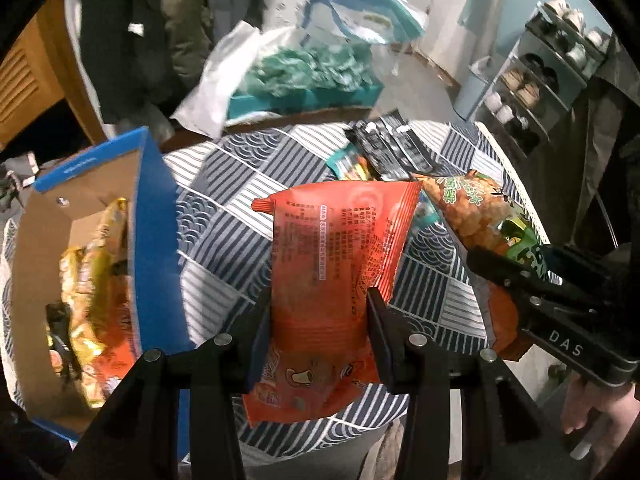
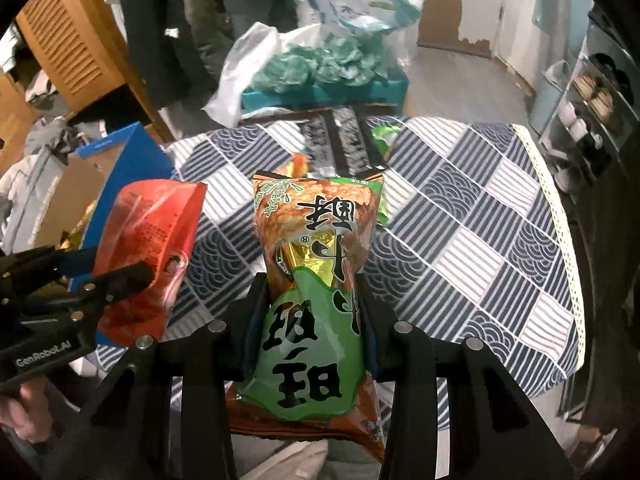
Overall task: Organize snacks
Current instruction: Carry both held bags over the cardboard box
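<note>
Snacks are in the air on both sides. The left gripper [image 1: 318, 312] is clamped narrow across the middle of a red snack bag [image 1: 336, 248], which hangs clear above the worktop [image 1: 224, 216] with its patterned blue-and-white cloth. The right gripper [image 2: 312, 312] pinches a green and orange snack bag [image 2: 316, 248] the same way, by its waist, also off the cloth.

To the left stands a blue cardboard box [image 1: 156, 216], open at the top, with gold-wrapped packets [image 1: 92, 264] and something red already lying inside. That looks like where these two belong. A few black sachets [image 1: 392, 148] and other packets remain at the far side of the worktop.

To do this well, I would carry the red bag over first, since it is nearer the box, and lift it high enough that its dangling lower end clears the blue wall rather than catching on it. Lower it in before letting go, so it settles flat on the packets beneath. The right hand should hang back until the left is out, because the opening seems too narrow for both at once. Both bags are puffed and slippery-looking, so no extra squeezing.
</note>
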Demonstrator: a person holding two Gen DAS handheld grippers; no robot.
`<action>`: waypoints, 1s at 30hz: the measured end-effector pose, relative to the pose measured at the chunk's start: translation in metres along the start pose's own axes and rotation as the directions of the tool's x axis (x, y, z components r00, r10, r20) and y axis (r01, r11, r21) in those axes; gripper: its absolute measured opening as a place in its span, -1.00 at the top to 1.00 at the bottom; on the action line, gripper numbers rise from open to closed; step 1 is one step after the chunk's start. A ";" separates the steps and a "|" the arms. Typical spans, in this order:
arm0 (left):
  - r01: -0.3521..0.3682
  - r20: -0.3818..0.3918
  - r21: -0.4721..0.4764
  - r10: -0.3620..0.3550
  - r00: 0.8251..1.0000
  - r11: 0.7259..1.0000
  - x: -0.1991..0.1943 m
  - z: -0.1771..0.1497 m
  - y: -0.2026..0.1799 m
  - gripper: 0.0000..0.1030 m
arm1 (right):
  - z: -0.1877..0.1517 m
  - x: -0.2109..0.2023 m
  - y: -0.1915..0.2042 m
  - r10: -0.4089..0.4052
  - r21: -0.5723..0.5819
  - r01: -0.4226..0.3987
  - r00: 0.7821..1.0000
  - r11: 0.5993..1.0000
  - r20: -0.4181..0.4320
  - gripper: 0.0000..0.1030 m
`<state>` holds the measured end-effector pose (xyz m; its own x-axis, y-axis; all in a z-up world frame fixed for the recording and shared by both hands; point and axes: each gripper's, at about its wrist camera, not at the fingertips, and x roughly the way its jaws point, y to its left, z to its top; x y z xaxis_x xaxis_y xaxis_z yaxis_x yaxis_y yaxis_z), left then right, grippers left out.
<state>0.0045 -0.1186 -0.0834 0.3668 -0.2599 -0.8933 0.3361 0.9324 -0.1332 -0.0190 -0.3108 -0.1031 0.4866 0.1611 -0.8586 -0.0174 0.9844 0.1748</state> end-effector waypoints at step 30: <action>-0.097 0.161 -0.229 0.136 0.977 0.968 -0.081 -0.010 0.139 0.13 | 0.054 0.006 0.166 0.152 -0.228 -0.142 0.988 0.963 0.024 0.22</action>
<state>0.0128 0.0351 -0.0336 0.5442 -0.1674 -0.8221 0.0910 0.9859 -0.1405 0.0278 -0.1498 -0.0527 0.4990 0.3069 -0.8104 -0.2848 0.9413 0.1811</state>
